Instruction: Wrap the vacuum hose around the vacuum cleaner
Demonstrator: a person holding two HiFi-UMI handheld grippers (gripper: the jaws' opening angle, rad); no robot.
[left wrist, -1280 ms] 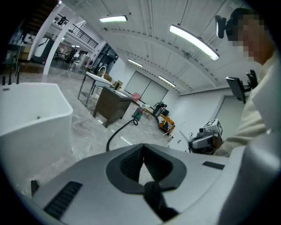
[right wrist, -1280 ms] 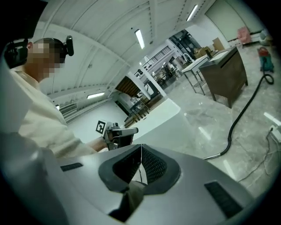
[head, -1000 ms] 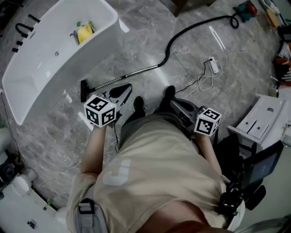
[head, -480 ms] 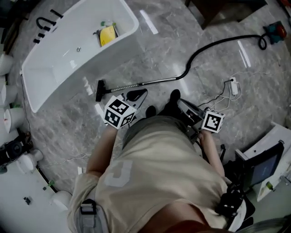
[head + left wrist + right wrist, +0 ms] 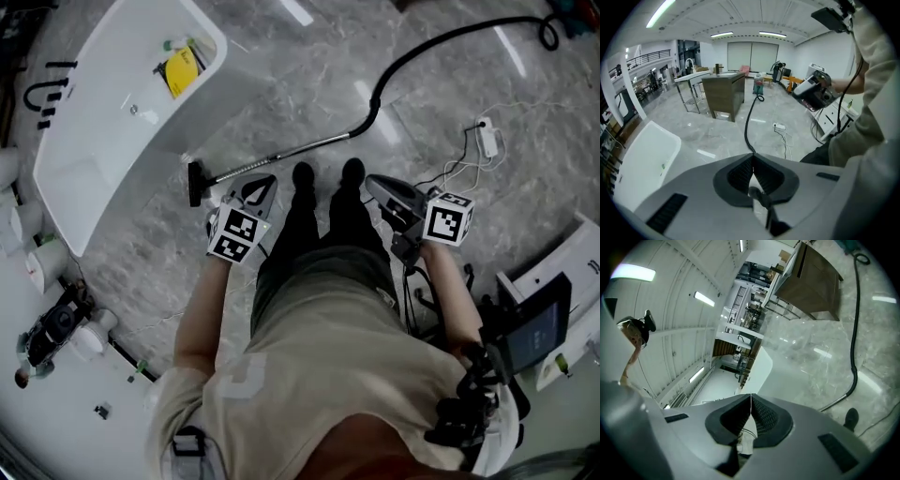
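A grey marble floor point(image 5: 281, 84) fills the head view. A long white bathtub point(image 5: 84, 178) lies on it at the upper left, with a yellow item point(image 5: 180, 73) inside near its far end. The person point(image 5: 319, 375) stands in the middle in a beige shirt and dark trousers, looking down at two black shoes point(image 5: 326, 176) set side by side.

The vacuum hose point(image 5: 394, 67) lies on the floor just ahead of the shoes. It is a black line that curves from the top right of the view down to a metal tube point(image 5: 281, 157). The tube ends in a black floor brush point(image 5: 195, 183) close to the bathtub's side. The left gripper view shows the hose point(image 5: 749, 119) running away across the floor to a loop near a brown cabinet point(image 5: 724, 93).

Both bare forearms hang forward at hip height, elbows bent, one on each side of the legs. The left tongs point(image 5: 261, 187) point ahead and down, near the tube but apart from it. Their pads are pressed together on themselves point(image 5: 753, 159). The right tongs point(image 5: 380, 187) point toward the right shoe and are rolled over sideways, so the room tilts in their own view. Their pads also meet in a thin line point(image 5: 751, 397).

A white charger point(image 5: 486, 141) with tangled cable lies on the floor to the right.
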